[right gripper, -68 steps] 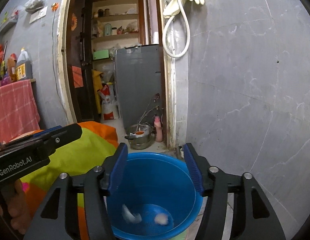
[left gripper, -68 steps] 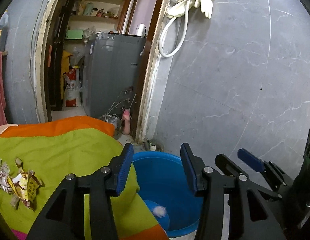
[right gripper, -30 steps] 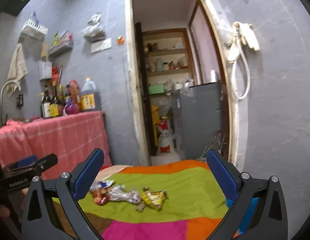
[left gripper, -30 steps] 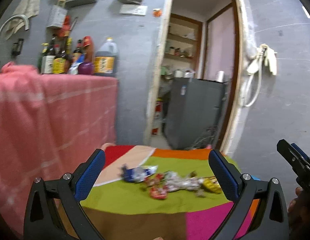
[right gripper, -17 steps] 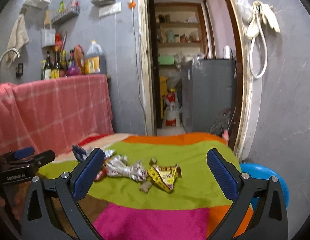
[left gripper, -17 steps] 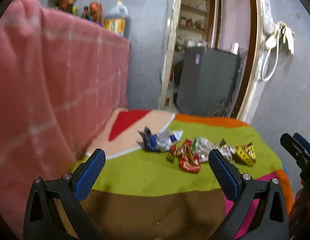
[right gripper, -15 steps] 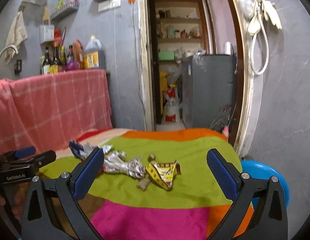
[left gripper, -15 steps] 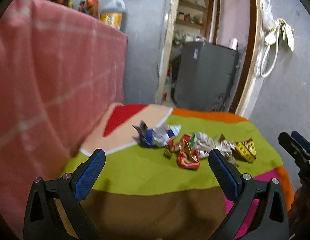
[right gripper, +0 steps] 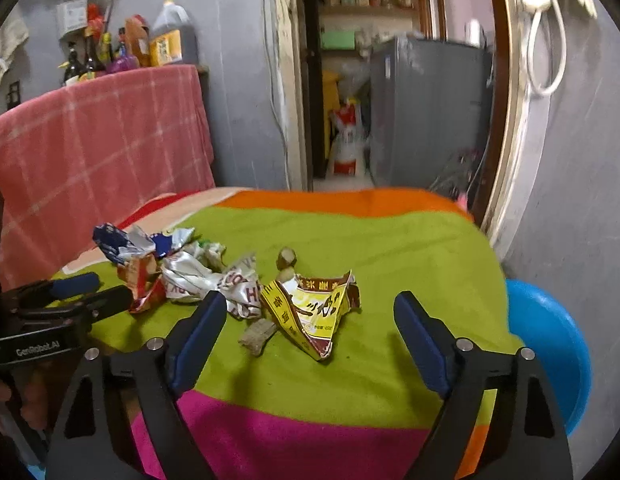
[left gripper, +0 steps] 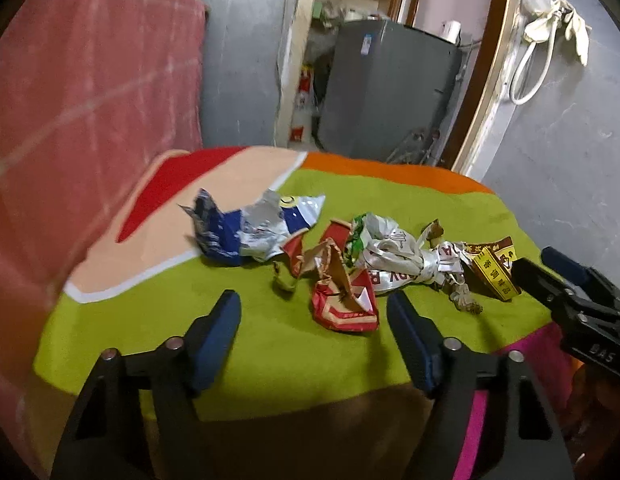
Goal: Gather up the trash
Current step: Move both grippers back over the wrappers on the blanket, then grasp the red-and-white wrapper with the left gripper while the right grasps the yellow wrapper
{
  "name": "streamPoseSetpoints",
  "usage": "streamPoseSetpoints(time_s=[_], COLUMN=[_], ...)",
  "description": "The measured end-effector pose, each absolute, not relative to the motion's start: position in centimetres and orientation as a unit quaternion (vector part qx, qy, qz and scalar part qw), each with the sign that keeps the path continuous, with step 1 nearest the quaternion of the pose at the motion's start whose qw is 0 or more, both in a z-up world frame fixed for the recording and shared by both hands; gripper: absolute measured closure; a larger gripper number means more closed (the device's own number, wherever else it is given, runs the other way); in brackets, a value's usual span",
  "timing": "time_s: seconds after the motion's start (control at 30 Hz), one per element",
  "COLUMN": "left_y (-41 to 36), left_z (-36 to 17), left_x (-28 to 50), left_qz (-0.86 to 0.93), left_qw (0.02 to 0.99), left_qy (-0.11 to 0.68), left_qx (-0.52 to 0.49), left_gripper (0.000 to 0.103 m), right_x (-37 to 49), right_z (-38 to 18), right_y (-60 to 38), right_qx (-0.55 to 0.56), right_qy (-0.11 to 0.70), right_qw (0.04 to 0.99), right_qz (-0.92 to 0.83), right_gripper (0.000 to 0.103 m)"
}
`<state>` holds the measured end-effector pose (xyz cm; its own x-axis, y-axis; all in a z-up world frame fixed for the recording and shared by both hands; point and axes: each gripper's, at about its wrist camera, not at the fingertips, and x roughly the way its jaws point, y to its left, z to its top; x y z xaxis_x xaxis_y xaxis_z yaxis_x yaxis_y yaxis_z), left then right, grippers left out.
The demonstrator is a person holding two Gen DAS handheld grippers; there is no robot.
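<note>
A row of crumpled wrappers lies across the lime-green band of the multicoloured striped cloth (left gripper: 270, 344) covering the tabletop. From the left wrist view they run left to right: a crushed blue-and-silver foil packet (left gripper: 254, 228), a crumpled red-and-gold wrapper (left gripper: 342, 292), a twisted white-and-silver plastic wrapper (left gripper: 402, 260) and a torn yellow-and-brown snack bag (right gripper: 314, 312) at the right end.

The left hand-held gripper (left gripper: 314, 332) hangs just short of the red-and-gold wrapper, its blue-padded jaws parted and touching nothing — they have just been closing, with the wrapper's near edge roughly between the tips. The right hand-held gripper (right gripper: 310, 332) stands with jaws well apart on either side of the yellow-and-brown bag, not pressing on it; these jaws too have just been narrowing. A small brown scrap (right gripper: 258, 334) lies just beside that bag, near the left pad.

A round blue plastic tub (right gripper: 550, 356) sits below the tabletop's right edge. A pink checked cloth (right gripper: 98, 144) hangs behind the tabletop — bottles (right gripper: 122, 48) stand above it.
</note>
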<state>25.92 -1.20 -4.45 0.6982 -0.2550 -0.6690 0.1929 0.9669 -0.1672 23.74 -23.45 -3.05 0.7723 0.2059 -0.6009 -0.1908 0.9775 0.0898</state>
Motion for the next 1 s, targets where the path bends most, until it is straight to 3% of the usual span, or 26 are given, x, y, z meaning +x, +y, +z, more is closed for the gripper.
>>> streamPoseSetpoints(time_s=[0.27,0.4,0.47,0.77,0.8,1.0], left_y=[-2.0,-1.7,-1.8,-1.7,-1.8,-2.2], left_z=[-5.2,-5.3,-5.3,-4.7,-4.6,-4.3], left_x=[27.6,27.6,27.4,26.4,26.2,25.1], left_qz=[-0.134,-0.134,-0.137,-0.140,-0.139,-0.135], left_qw=[0.908,0.906,0.904,0.905,0.906,0.910], left_qy=[0.394,0.397,0.399,0.394,0.393,0.386], left_qx=[-0.048,-0.060,-0.063,-0.076,-0.076,-0.073], left_gripper=[0.052,0.066,0.073,0.077,0.078,0.080], right_x=[26.0,26.7,26.7,25.9,25.7,24.8], right_z=[-4.4,-5.2,-5.4,-5.3,-5.3,-5.2], right_y=[-23.4,-23.5,-23.6,-23.7,-23.8,-23.9], right_qx=[0.018,0.025,0.030,0.031,0.032,0.034], right_qy=[0.363,0.382,0.385,0.379,0.377,0.366], right_qw=[0.924,0.916,0.914,0.916,0.916,0.920], right_qz=[0.117,0.123,0.126,0.131,0.131,0.133], right_gripper=[0.022,0.036,0.039,0.052,0.065,0.064])
